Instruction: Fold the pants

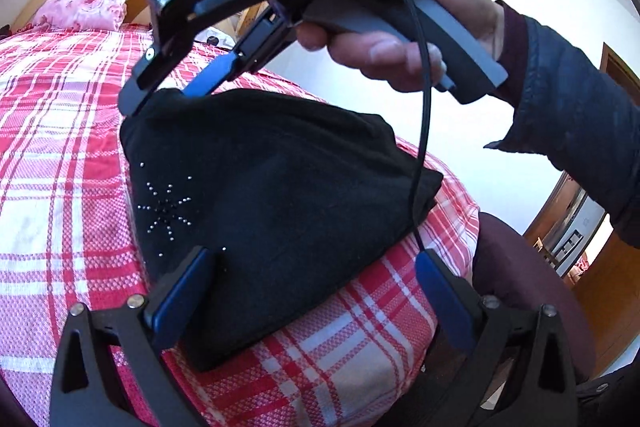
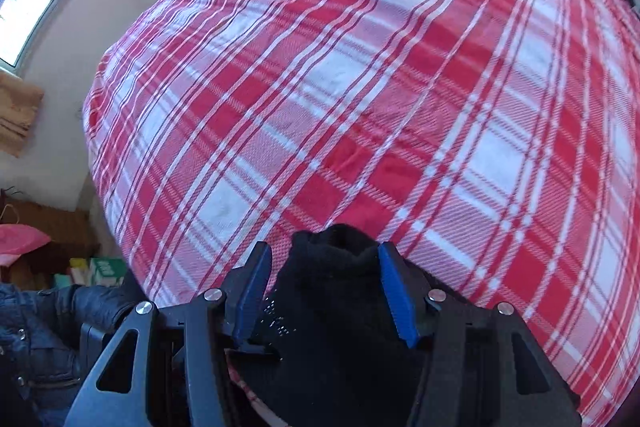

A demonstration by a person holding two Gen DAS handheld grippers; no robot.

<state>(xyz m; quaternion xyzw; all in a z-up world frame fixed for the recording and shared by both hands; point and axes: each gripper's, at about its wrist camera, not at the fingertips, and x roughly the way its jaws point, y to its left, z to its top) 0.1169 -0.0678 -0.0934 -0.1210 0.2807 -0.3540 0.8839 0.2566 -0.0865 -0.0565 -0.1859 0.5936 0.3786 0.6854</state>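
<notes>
The black pants (image 1: 280,195) lie folded in a small bundle on the red checked bed (image 1: 60,147), near its edge; the right tool (image 1: 176,95) pinches the top corner of the pants; the left tool (image 1: 320,299) is spread wide over the pants' near edge, holding nothing; a pink pillow (image 1: 84,9) sits far behind the pants.
</notes>
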